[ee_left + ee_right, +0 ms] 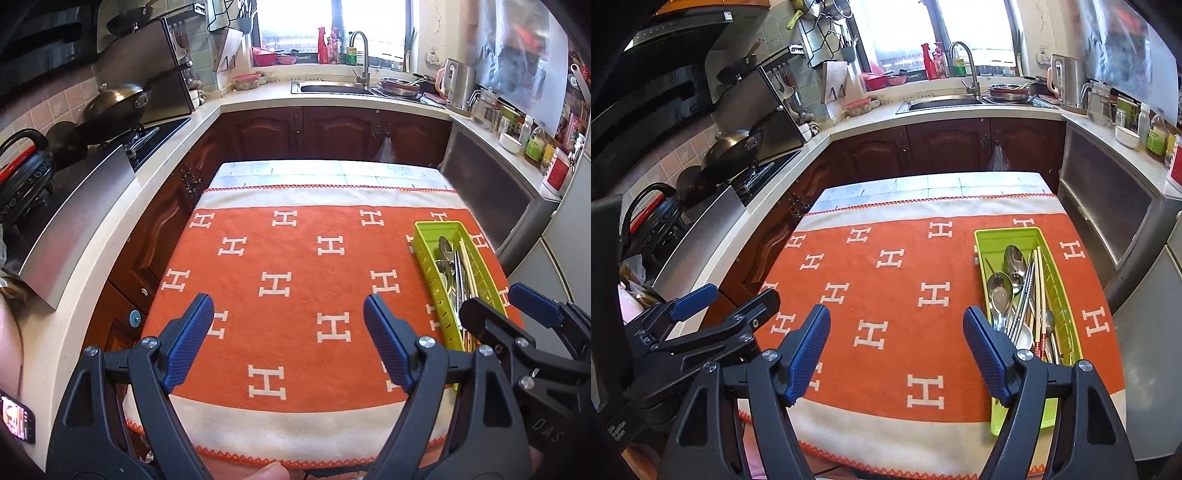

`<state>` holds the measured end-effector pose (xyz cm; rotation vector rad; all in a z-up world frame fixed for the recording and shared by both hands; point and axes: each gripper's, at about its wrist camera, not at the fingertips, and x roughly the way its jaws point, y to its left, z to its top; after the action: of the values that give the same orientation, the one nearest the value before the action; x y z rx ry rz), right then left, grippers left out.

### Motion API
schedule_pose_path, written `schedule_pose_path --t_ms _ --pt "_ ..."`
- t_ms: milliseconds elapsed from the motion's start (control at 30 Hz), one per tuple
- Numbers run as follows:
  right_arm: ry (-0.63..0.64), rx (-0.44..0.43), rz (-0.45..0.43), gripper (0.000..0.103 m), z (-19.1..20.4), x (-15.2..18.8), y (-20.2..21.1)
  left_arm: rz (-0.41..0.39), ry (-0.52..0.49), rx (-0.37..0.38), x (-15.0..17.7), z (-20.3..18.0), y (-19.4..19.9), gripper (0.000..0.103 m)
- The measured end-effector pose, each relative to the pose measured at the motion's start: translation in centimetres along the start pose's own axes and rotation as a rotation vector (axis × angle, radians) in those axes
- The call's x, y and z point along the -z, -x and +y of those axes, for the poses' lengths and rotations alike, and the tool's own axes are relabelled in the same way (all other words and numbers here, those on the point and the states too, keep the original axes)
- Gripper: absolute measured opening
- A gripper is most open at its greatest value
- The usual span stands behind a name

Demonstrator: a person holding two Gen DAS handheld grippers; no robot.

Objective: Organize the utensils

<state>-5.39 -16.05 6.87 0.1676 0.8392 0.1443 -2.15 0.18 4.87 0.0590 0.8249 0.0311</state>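
Note:
A lime green utensil tray (pixel 1062 291) lies on the right side of an orange cloth (pixel 897 306) with white H marks. It holds metal spoons (pixel 1001 290), metal chopsticks and pale chopsticks (pixel 1039 288). The tray also shows in the left wrist view (pixel 428 254). My left gripper (pixel 288 321) is open and empty over the cloth's middle. My right gripper (pixel 897 330) is open and empty, its right finger beside the tray's left wall. Each gripper shows at the edge of the other's view.
The cloth covers a small table in a U-shaped kitchen. A stove with a wok (pixel 733 147) runs along the left counter. A sink (pixel 942 103) sits at the back under a window. Jars and a kettle (pixel 1067 83) stand on the right counter.

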Motion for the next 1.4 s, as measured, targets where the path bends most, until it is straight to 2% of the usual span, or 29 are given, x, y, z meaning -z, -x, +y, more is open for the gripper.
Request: schedule_pose_path --t_ms 667,1400 --pt "0.008 0.003 0.016 0.075 -0.2 -0.2 -2.0 0.017 0.017 0.0 -0.1 0.8 -1.3 0.081" --pt "0.007 0.004 0.02 0.075 -0.3 0.0 -2.4 0.024 0.018 -0.001 0.1 0.9 -1.8 0.081"
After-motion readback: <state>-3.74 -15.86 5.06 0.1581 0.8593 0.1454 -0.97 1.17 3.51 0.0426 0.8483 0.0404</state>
